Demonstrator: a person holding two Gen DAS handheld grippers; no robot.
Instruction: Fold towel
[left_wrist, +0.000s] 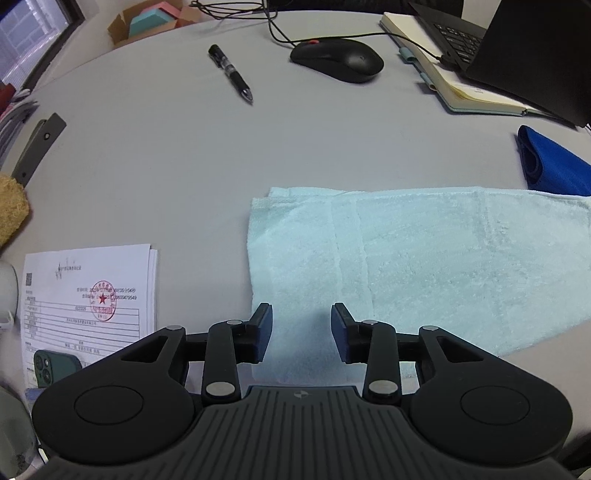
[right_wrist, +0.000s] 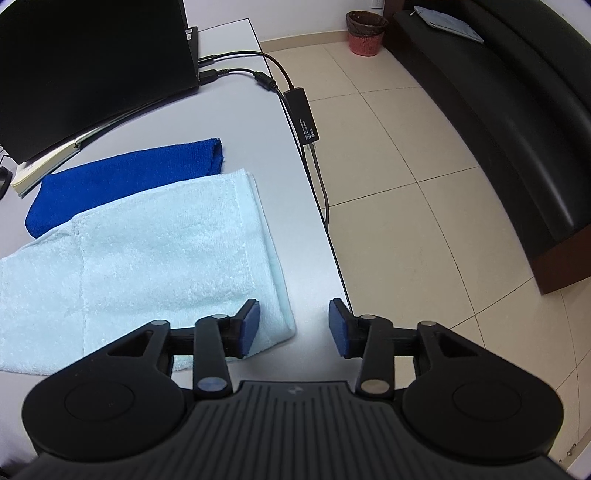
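Note:
A light blue towel (left_wrist: 424, 258) lies flat on the grey desk (left_wrist: 166, 166), folded once along its length. My left gripper (left_wrist: 301, 330) is open and hovers over the towel's near left corner, holding nothing. In the right wrist view the same towel (right_wrist: 147, 258) reaches to near the desk's right edge. My right gripper (right_wrist: 294, 328) is open and empty; its left finger is above the towel's near right corner and its right finger is over bare desk near the edge.
A folded dark blue cloth (right_wrist: 122, 177) lies behind the towel, also in the left wrist view (left_wrist: 554, 166). A pen (left_wrist: 231, 72), mouse (left_wrist: 338, 59), notebook (left_wrist: 454, 81), laptop (right_wrist: 92, 62), papers (left_wrist: 88, 302) and phone (left_wrist: 55, 367) are on the desk. Cables and an adapter (right_wrist: 301, 114) hang off the right edge.

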